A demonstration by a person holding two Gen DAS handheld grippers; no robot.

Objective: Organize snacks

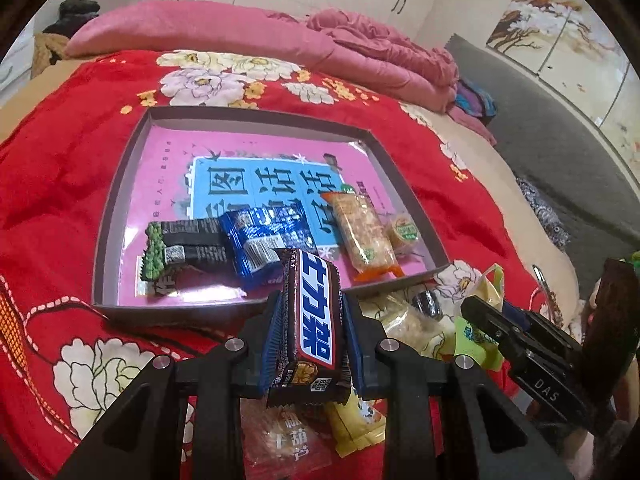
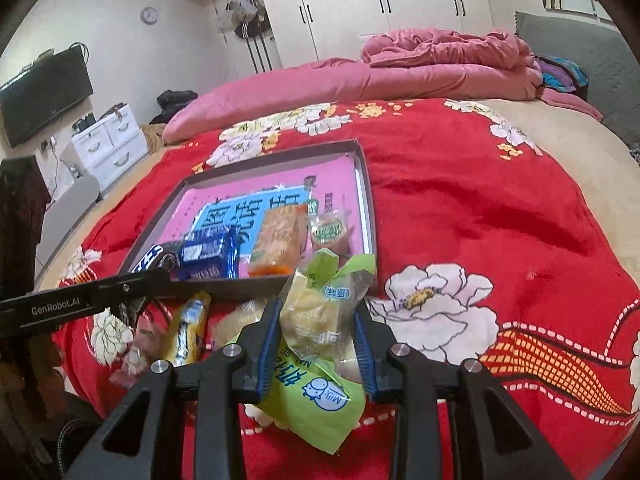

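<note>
4 snack packs (image 1: 280,236) lie in 1 tray (image 1: 120,184), 2 more sit in 2 claws (image 1: 310,320).

Even, fairly bright indoor light, soft shadows, glare on the glossy tray (image 1: 120,184) lining, heavy fisheye bending — corners vignetted black, near wrappers slightly blurred.

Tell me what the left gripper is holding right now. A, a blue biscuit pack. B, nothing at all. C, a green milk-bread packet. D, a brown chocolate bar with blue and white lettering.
D: in the left wrist view the left gripper is clamped on the brown chocolate bar, just short of the tray, where the blue biscuit pack already lies.
</note>
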